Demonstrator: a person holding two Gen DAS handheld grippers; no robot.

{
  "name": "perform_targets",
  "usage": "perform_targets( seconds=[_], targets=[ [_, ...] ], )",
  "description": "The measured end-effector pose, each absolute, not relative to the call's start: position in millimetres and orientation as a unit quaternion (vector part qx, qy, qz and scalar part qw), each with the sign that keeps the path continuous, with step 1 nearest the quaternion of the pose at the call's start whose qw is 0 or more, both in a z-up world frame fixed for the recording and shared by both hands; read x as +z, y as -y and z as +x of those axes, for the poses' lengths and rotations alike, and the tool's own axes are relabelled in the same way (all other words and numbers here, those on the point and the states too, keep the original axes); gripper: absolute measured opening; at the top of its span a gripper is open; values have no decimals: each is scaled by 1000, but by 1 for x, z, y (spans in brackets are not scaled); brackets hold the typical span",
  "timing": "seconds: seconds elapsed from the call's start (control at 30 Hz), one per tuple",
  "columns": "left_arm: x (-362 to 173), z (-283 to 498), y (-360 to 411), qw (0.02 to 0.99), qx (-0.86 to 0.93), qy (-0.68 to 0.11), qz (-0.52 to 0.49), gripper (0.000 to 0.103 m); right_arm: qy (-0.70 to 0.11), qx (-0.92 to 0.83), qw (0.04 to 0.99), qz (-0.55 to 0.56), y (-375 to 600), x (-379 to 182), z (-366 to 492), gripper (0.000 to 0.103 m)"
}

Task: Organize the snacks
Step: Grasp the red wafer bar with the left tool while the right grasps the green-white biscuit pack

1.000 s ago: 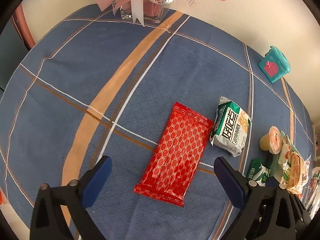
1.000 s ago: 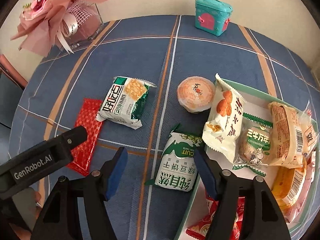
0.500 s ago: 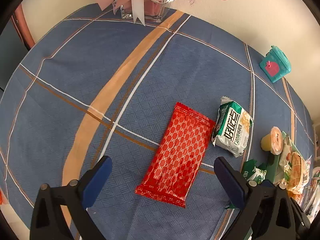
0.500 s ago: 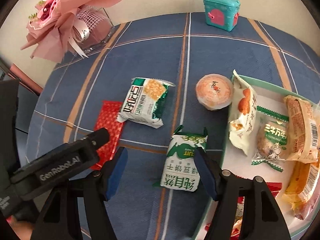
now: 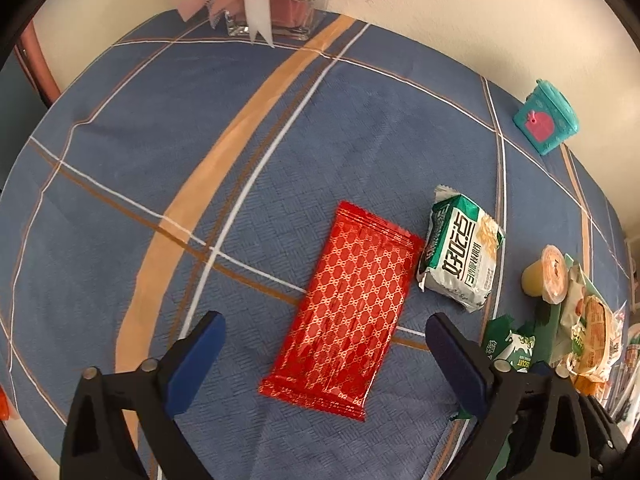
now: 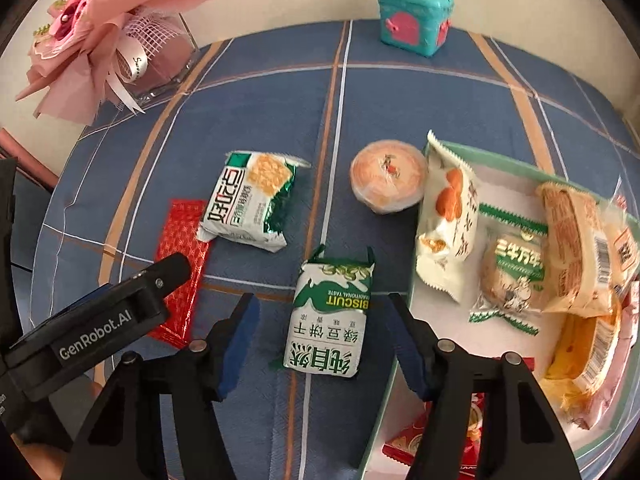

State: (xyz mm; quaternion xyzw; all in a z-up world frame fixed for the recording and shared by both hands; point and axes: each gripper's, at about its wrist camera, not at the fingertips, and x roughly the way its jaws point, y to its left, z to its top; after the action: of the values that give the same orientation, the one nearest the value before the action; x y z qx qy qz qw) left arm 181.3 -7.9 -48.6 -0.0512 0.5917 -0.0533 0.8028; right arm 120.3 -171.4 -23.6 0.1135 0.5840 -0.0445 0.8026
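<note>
My right gripper (image 6: 322,344) has come forward over the last second, jaws apart, and now straddles the green biscuit pack (image 6: 330,316), not yet touching it. That reads as the pick for the tray (image 6: 404,300), whose edge lies just beside the pack. My left gripper (image 5: 324,354) hangs spread wide over the near end of the red packet (image 5: 346,306), barely shifted. Beyond lie the white-green cracker pack (image 6: 250,200) and the jelly cup (image 6: 386,176), which touches a pouch (image 6: 448,216) overhanging the tray's edge. The bouquet (image 6: 100,36) and teal box (image 6: 414,16) sit at the table's far edge, clear of my path.
</note>
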Motion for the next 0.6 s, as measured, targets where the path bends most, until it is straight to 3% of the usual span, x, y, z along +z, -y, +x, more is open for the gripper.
perform_targets(
  seconds=[0.6],
  targets=[
    [-61, 199, 13, 811, -25, -583, -27, 83, -596, -33, 796, 105, 168, -29, 120, 62]
  ],
)
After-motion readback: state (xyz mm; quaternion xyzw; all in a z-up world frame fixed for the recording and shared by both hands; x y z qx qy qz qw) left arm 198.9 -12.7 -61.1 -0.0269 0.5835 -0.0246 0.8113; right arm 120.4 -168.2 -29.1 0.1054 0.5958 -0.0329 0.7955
